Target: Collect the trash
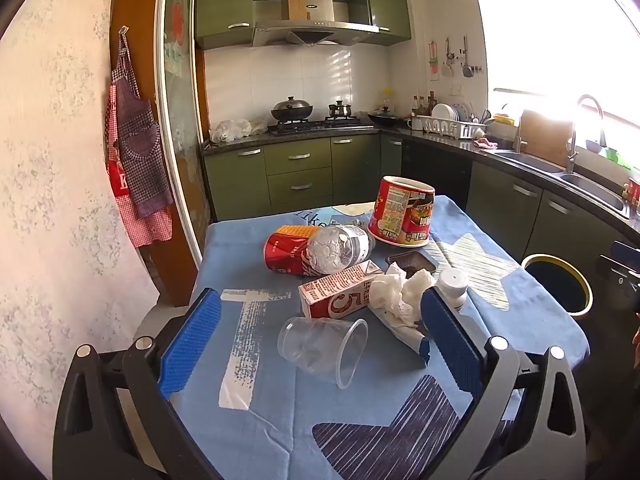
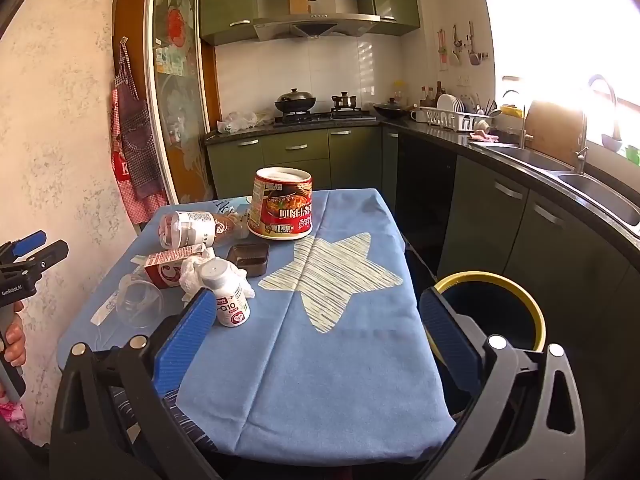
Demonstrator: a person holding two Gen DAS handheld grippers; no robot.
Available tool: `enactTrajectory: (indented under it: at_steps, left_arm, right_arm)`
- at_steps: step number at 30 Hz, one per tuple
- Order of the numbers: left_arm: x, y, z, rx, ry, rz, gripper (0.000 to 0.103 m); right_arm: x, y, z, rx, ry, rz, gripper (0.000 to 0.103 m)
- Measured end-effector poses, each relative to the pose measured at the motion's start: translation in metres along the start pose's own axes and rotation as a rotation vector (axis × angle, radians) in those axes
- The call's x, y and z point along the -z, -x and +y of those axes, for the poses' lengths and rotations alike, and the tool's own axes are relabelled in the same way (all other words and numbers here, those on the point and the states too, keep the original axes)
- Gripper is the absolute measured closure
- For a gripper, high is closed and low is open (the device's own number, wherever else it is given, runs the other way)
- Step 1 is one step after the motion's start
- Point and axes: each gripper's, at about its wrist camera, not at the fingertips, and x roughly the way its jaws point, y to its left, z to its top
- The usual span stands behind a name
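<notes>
Trash lies on a blue tablecloth [image 1: 248, 412]: a clear plastic cup [image 1: 322, 350] on its side, a red-white carton [image 1: 340, 294], crumpled tissue [image 1: 400, 294], a small white bottle [image 1: 452, 286], a red can [image 1: 286, 250], a crushed clear bottle [image 1: 340, 248], a dark tray [image 1: 410, 262] and a red noodle bowl [image 1: 402, 212]. My left gripper [image 1: 320, 320] is open above the cup. My right gripper [image 2: 316, 316] is open and empty over the cloth [image 2: 320, 380], with the white bottle [image 2: 228, 296] by its left finger. A yellow-rimmed bin [image 2: 488, 312] stands right of the table.
The bin also shows in the left wrist view [image 1: 558, 288]. A green kitchen counter [image 1: 500, 152] with sink, dish rack and stove runs behind and along the right. A wall with a hanging apron [image 1: 136, 152] is at the left. The left gripper shows at the edge of the right wrist view [image 2: 24, 264].
</notes>
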Motion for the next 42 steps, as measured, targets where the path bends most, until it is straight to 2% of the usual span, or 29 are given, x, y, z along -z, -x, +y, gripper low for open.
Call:
enactTrajectory:
  at_steps: [42]
  left_arm:
    - [0.006,-0.003,-0.002,0.027,-0.004,0.016,0.005]
  right_arm:
    - [0.004,-0.010,0.006,0.001,-0.004,0.027,0.006]
